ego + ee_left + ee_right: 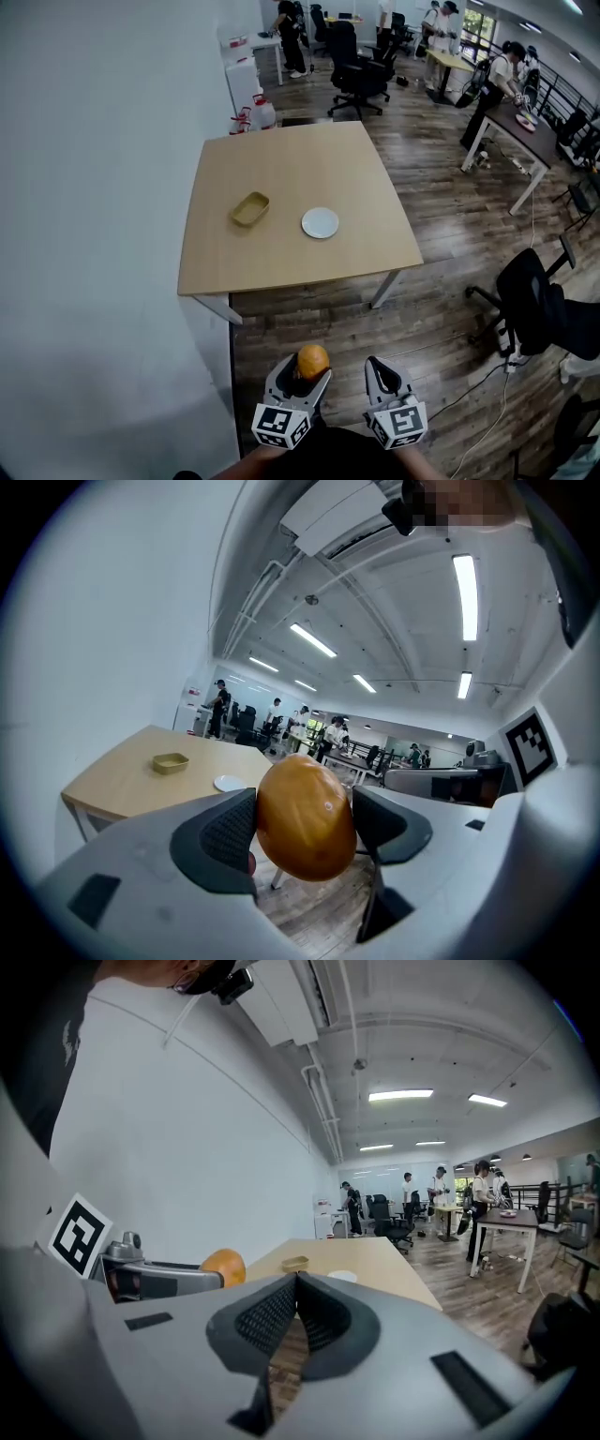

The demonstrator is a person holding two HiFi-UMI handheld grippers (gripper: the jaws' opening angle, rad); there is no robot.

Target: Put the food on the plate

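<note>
At the bottom centre of the head view, the left gripper (300,375) is clamping a rounded orange-brown piece of food (313,360). The left gripper view shows the food sitting squarely between the two ribbed pads (228,829), both of which are pressing against it. Just to its right, the right gripper (294,1309) is holding nothing, its jaws pressed together. Both are hanging over the dark wooden floor (450,216), short of the table's near edge. Farther up, in mid-frame, the light wooden table (300,159) is carrying a small white plate (321,222) with a shallow yellow dish (250,208) near its left. A white wall (94,187) is filling the left side. At the top, black office chairs (361,70) and several people are standing among desks.
</note>
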